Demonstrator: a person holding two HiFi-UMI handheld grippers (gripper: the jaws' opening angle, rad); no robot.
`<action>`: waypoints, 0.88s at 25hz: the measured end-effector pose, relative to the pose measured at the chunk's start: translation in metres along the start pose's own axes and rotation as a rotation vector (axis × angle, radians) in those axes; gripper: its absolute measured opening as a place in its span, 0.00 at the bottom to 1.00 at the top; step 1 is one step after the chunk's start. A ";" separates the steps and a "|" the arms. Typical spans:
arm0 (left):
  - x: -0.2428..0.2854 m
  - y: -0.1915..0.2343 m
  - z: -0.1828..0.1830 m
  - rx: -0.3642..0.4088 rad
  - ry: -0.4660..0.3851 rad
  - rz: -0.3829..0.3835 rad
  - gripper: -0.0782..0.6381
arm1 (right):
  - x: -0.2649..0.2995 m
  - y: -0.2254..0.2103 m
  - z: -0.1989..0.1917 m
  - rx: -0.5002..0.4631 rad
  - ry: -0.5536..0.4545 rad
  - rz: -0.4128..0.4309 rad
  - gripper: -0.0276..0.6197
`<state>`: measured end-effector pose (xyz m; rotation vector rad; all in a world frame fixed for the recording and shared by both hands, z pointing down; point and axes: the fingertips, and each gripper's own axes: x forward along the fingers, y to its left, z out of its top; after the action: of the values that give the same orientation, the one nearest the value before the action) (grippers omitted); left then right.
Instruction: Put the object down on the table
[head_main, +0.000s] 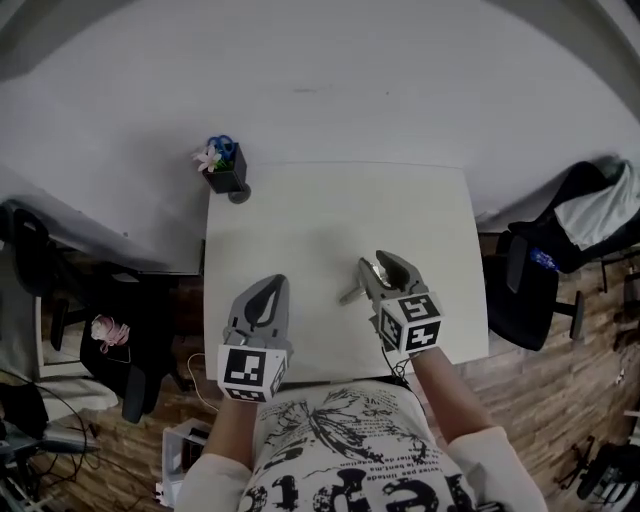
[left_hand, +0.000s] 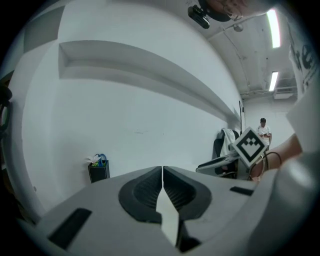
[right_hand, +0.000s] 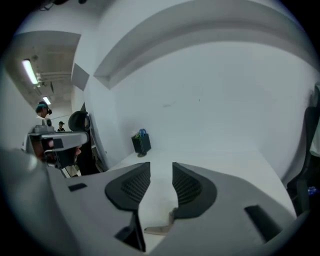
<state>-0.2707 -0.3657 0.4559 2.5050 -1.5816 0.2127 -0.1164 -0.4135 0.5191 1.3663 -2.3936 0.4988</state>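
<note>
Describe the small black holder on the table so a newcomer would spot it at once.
Start at the white table and go to its far left corner, near the wall. A small black holder stands there. It is the only dark upright box on the tabletop, with blue loop handles and a pale flower poking out of its top.

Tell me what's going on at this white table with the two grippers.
A person holds a gripper in each hand over a white table. The right gripper has its jaws apart, and a small grey object lies by them on the table, seemingly set down. The left gripper is shut and empty. A black holder stands at the far left corner.
</note>
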 end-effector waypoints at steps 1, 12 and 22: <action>-0.003 0.000 0.007 0.005 -0.011 0.002 0.13 | -0.008 0.002 0.011 -0.018 -0.034 -0.003 0.23; -0.023 -0.001 0.066 0.083 -0.125 0.035 0.13 | -0.081 0.013 0.097 -0.146 -0.354 -0.073 0.03; -0.027 -0.004 0.082 0.068 -0.180 0.059 0.13 | -0.104 -0.003 0.105 -0.100 -0.445 -0.115 0.03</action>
<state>-0.2765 -0.3579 0.3697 2.5951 -1.7453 0.0504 -0.0759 -0.3854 0.3804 1.7013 -2.6104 0.0416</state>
